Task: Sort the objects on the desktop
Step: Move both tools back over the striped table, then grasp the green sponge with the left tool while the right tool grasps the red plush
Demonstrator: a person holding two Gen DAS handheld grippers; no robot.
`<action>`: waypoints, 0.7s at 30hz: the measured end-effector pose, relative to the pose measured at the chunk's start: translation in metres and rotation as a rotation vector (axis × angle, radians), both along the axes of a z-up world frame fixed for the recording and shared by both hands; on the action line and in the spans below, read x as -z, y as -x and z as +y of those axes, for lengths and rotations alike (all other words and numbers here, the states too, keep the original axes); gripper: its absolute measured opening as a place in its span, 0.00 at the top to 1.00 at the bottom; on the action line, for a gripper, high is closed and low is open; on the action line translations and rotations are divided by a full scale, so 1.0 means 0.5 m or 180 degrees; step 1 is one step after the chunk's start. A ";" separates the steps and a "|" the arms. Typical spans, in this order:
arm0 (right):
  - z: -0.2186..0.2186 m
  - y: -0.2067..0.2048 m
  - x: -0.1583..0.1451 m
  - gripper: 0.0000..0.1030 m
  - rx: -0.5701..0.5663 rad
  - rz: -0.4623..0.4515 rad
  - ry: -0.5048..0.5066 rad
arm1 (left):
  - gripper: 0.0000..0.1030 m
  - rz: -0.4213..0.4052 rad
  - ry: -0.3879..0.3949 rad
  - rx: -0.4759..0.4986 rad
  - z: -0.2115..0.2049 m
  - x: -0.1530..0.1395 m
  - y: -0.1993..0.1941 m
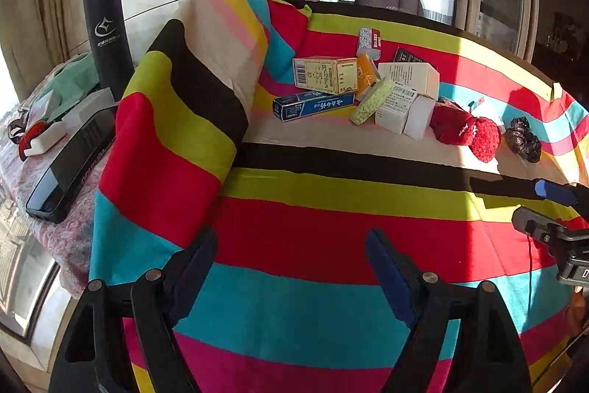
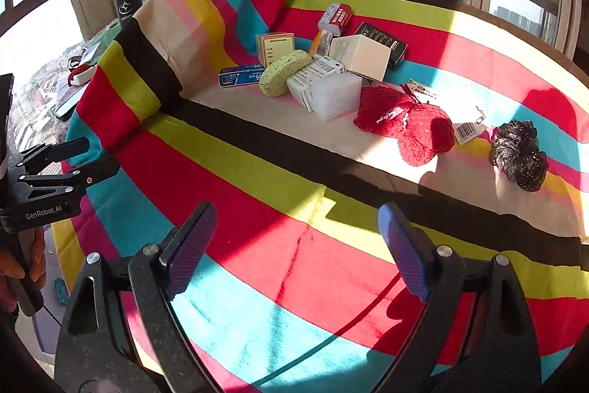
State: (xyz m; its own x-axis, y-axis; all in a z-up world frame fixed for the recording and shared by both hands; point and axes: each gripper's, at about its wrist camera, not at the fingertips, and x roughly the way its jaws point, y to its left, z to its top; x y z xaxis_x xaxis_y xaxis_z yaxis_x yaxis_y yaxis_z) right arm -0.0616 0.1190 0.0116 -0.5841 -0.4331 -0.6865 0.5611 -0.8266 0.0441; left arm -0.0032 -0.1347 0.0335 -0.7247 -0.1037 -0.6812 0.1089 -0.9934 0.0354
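Boxes (image 2: 353, 61) jumbled beside fuzzy red pouch (image 2: 405, 120).

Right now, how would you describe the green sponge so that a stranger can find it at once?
Look at the striped cloth that covers the table, and find the pile of small boxes near its far side. The green sponge leans at the front of this pile, between the blue box and a white box. It alone is rounded, pale green and porous; its neighbours are smooth, square cartons.

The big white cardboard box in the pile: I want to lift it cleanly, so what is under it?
The big white cardboard box leans on a smaller white printed carton and a frosted white block. What lies beneath its far side is hidden.
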 end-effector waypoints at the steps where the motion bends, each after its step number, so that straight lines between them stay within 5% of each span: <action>1: 0.019 0.029 0.005 0.12 0.0067 -0.0077 0.0009 | 0.19 -0.0057 0.0074 0.0128 0.026 0.006 0.045; 7: 0.093 0.141 0.043 0.12 0.0192 -0.0495 0.0222 | 0.19 -0.0216 0.0777 0.0451 0.137 0.040 0.238; 14: 0.063 0.243 0.044 0.12 0.0176 -0.0495 0.0065 | 0.20 -0.0160 0.1057 0.0318 0.142 0.044 0.357; 15: 0.052 0.255 0.043 0.12 0.0145 -0.0480 0.0029 | 0.24 -0.0198 0.1059 0.0327 0.140 0.049 0.370; 17: 0.027 0.277 0.038 0.12 0.0060 -0.0371 -0.0049 | 0.54 -0.0292 0.0986 0.0390 0.140 0.061 0.394; 18: 0.015 0.286 0.035 0.12 0.0025 -0.0290 -0.0107 | 0.78 -0.0360 0.0887 0.0409 0.135 0.065 0.401; 21: -0.021 0.310 0.030 0.12 -0.0144 -0.0230 -0.0217 | 0.83 -0.0360 0.0545 0.0340 0.112 0.064 0.394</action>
State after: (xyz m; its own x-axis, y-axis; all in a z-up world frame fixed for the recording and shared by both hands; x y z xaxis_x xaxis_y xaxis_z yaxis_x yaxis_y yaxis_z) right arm -0.2168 0.1084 -0.0034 -0.5128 -0.4089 -0.7549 0.5954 -0.8029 0.0304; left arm -0.2004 -0.0788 0.0013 -0.6579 -0.1517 -0.7377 -0.0107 -0.9775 0.2106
